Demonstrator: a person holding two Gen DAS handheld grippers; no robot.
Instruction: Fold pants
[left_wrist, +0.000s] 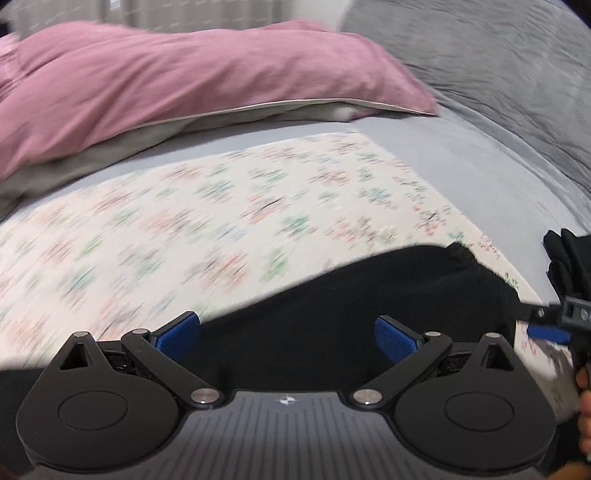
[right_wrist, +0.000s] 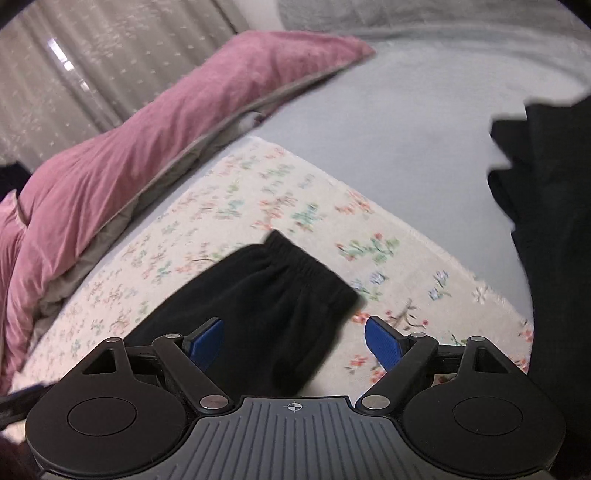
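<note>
Black pants (right_wrist: 266, 295) lie on a cream floral cloth (right_wrist: 258, 184) spread over the bed, with the elastic waistband at the far end. My right gripper (right_wrist: 293, 343) is open just above the pants, its left pad over the cloth and its right pad over the floral print; nothing is pinched. In the left wrist view the pants (left_wrist: 369, 295) run across the lower half, blurred. My left gripper (left_wrist: 288, 339) is open above them with its pads wide apart. One blue pad (left_wrist: 548, 332) of the right gripper shows at the right edge.
A pink pillow (left_wrist: 184, 81) on a grey one lies along the far side of the floral cloth. A grey blanket (left_wrist: 498, 74) is bunched at the back right. Dark cloth (right_wrist: 546, 184) fills the right edge over the pale blue sheet (right_wrist: 388, 129). A curtain (right_wrist: 92, 74) hangs behind.
</note>
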